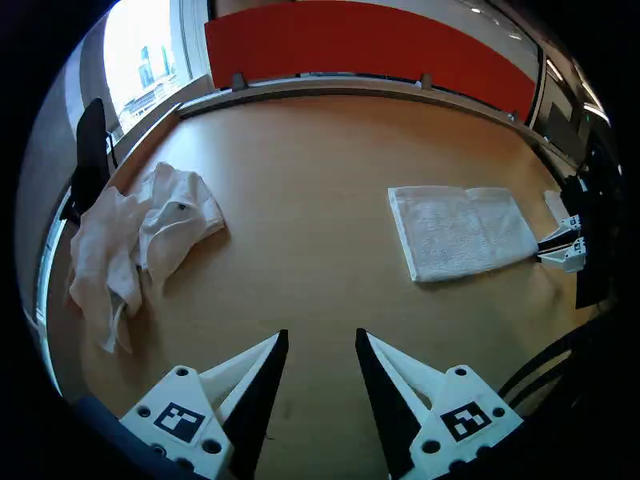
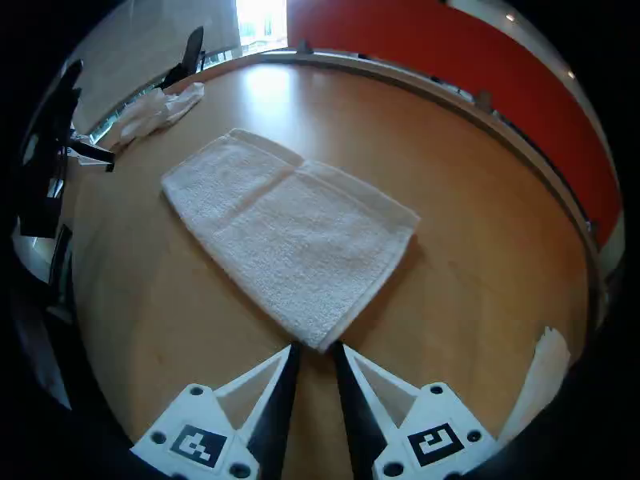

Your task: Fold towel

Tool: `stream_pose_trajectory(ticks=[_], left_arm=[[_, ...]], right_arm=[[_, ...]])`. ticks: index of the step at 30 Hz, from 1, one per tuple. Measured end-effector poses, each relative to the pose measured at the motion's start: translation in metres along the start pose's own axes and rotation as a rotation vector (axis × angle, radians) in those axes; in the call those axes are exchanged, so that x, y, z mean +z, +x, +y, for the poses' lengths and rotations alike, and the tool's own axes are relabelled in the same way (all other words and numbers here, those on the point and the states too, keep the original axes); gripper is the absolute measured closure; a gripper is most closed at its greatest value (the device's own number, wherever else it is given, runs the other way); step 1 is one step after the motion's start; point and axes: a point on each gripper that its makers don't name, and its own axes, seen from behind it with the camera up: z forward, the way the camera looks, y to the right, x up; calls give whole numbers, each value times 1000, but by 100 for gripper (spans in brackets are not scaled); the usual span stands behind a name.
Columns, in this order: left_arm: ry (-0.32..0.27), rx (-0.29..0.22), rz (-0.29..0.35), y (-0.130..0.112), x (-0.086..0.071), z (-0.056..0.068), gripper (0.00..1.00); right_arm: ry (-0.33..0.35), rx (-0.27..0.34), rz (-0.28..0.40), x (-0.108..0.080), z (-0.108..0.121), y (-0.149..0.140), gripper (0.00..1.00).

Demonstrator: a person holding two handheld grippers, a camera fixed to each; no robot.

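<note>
The folded towel (image 2: 292, 232) is lying flat on the tabletop (image 2: 448, 160). Its near corner is being bracketed by the narrowed right gripper (image 2: 316, 345), likely for another fold, though a pinch cannot be told. The left gripper (image 1: 320, 331) is being held spread, clear of the cloth.

A light wooden worktop (image 1: 320, 144) spreads wide under soft daylight. Along its far edge runs a grey rail (image 1: 336, 84) with small brackets, and directly behind that stands a red partition panel (image 1: 360, 40). Beyond the far left corner a bright window (image 1: 144, 56) lets in the day (buildings show faintly through it), and a black office chair (image 1: 90, 152) stands just off the worktop's left edge. Ceiling light strips (image 1: 596, 110) glow at the upper right. In the right gripper view the worktop (image 2: 496, 240) carries a pale sheen near its far edge, below the window (image 2: 260, 18); the red panel (image 2: 480, 72) follows the right edge, and a dark chair (image 2: 190, 50) stands beside the far left corner.
</note>
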Motion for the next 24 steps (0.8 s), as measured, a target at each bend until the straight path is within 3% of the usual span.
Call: stream_pose_trajectory(ticks=[7, 15, 24], left_arm=[[0, 5, -3, -1, 1, 0, 39], [-1, 5, 0, 1, 0, 1, 39], [-2, 15, 5, 4, 0, 2, 39]], right_arm=[[3, 1, 3, 2, 0, 1, 92], [-2, 28, 28, 0, 0, 7, 92], [-34, 5, 72, -20, 6, 25, 92]])
